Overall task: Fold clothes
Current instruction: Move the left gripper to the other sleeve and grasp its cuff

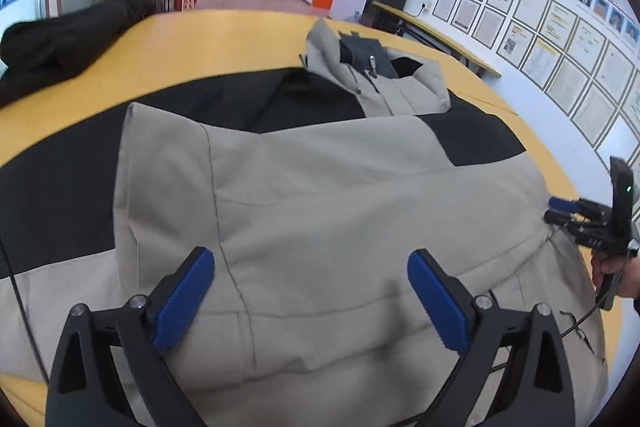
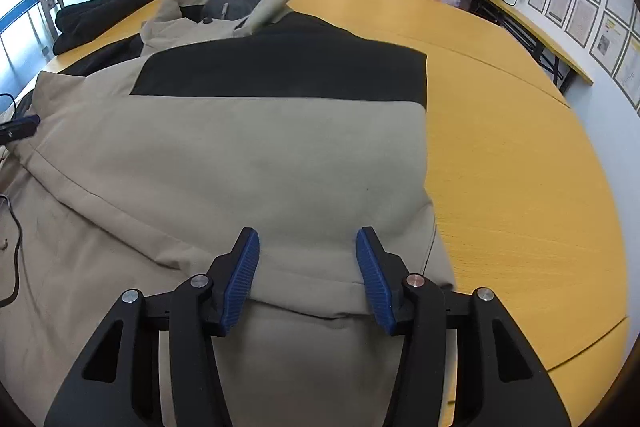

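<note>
My left tool [image 1: 311,301] and my right tool [image 2: 307,277] were both wide open, holding nothing, above the beige-black jacket [image 2: 248,155] on the yellow surface [image 2: 520,167].

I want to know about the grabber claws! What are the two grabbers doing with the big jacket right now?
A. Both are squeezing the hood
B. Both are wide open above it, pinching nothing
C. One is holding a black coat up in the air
B: the left gripper and the right gripper each show blue pads spread apart over the grey-and-black jacket, with plain fabric between them and nothing pinched.
</note>
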The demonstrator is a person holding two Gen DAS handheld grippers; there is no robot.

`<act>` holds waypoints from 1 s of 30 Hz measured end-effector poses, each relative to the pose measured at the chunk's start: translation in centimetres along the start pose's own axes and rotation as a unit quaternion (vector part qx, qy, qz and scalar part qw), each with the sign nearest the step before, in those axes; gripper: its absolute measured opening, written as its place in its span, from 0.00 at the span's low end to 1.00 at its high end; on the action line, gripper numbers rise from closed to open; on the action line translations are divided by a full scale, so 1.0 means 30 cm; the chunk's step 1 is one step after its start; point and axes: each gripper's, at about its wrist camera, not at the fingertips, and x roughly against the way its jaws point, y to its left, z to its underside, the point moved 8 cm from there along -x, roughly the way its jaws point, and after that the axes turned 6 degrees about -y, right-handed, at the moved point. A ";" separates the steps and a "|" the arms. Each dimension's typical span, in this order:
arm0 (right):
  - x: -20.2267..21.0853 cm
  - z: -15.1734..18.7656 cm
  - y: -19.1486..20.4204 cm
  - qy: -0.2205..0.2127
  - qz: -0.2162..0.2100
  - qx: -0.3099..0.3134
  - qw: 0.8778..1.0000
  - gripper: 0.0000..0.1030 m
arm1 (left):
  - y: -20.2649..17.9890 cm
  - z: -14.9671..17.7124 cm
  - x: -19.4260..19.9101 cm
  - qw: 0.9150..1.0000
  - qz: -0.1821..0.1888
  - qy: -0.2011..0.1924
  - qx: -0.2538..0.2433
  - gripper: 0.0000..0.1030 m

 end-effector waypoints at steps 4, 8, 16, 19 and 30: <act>-0.011 0.022 0.010 0.020 -0.003 -0.003 1.000 0.58 | 0.019 0.046 0.011 0.999 -0.020 0.011 0.024 0.97; 0.060 -0.047 0.045 -0.005 -0.030 -0.012 0.999 0.57 | 0.013 0.060 0.035 0.999 -0.037 0.016 0.021 0.97; 0.214 -0.235 0.378 -0.068 -0.118 0.027 0.990 0.67 | 0.393 0.022 0.485 0.956 -0.123 -0.114 0.240 0.97; 0.189 -0.223 0.522 -0.061 -0.146 0.025 0.987 0.67 | 0.719 0.099 0.709 0.897 -0.171 -0.164 0.373 0.99; 0.126 -0.101 0.984 -0.003 -0.210 0.047 0.977 0.67 | 1.464 0.429 0.900 0.781 -0.304 -0.129 0.529 0.99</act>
